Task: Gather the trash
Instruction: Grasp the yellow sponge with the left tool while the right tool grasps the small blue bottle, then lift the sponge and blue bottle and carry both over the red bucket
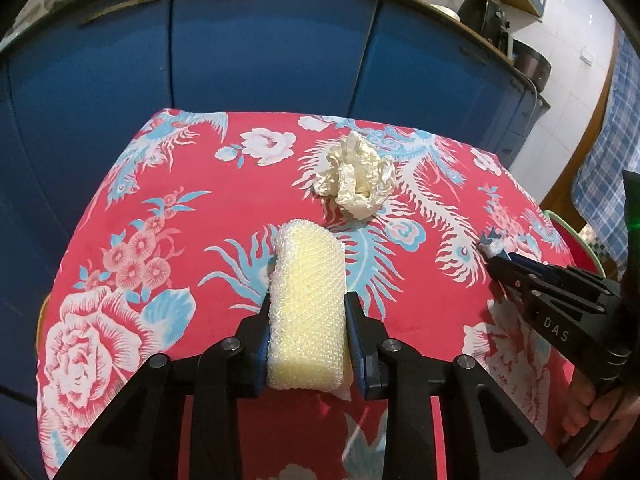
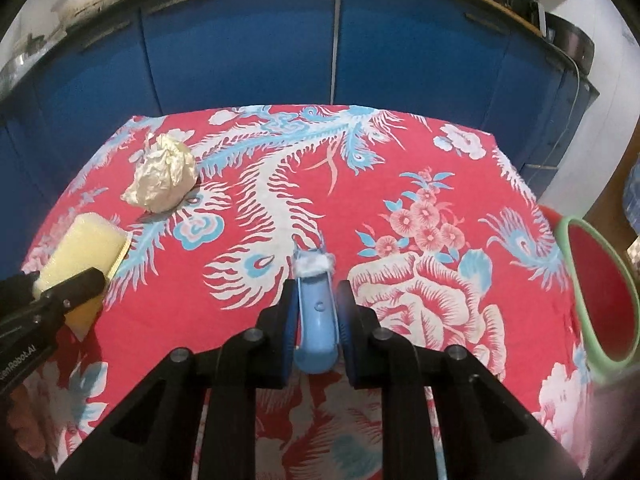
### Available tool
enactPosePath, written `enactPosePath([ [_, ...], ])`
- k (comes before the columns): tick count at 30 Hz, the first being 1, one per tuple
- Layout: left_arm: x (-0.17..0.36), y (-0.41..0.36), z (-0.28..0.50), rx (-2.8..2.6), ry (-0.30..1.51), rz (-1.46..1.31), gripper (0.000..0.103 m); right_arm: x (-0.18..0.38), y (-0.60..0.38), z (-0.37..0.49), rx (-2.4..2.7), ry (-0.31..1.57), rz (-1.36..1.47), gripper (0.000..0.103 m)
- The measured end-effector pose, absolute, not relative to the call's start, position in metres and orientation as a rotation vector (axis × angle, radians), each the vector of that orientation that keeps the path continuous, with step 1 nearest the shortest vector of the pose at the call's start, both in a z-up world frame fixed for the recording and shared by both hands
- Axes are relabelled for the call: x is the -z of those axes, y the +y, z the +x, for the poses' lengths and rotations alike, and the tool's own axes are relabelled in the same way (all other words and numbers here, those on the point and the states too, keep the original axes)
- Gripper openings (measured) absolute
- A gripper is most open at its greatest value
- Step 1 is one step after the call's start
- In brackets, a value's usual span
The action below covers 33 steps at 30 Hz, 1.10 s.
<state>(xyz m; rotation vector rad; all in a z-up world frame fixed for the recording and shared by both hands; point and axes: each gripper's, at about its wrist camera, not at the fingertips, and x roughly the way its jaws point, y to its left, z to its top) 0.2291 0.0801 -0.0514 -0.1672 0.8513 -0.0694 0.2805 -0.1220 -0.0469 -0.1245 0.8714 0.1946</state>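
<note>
A yellow mesh-covered sponge (image 1: 308, 264) lies on the red flowered tablecloth (image 1: 224, 168), and my left gripper (image 1: 308, 300) is shut on it, one blue pad against each side. The right wrist view shows that same gripper (image 2: 96, 276) at the left edge with the sponge (image 2: 86, 246) in it. My right gripper (image 2: 317, 286) is shut on a light blue plastic piece (image 2: 316, 320) with a white tuft at its far end, low over the cloth. Seen from the left wrist, the right gripper (image 1: 494, 246) is at the right. A crumpled cream paper ball (image 1: 354, 176) (image 2: 164, 178) rests untouched farther back.
A red bin with a green rim (image 2: 576, 280) stands off the table's right edge. Blue cabinet doors (image 1: 260, 48) run behind the table under a dark counter with pots on it. A person's fingers (image 1: 600, 412) hold the right gripper's handle.
</note>
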Motion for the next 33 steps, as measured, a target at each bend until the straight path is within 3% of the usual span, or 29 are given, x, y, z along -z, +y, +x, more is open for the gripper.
enactPosePath([
  [22, 0.014, 0.022, 0.179, 0.153, 0.795, -0.151, 0.031, 0.011, -0.172, 0.219, -0.146, 0.778, -0.051, 0.02],
  [33, 0.004, -0.065, 0.176, 0.268, 0.804, -0.093, 0.031, 0.007, -0.257, 0.192, 0.004, 0.778, 0.016, 0.02],
])
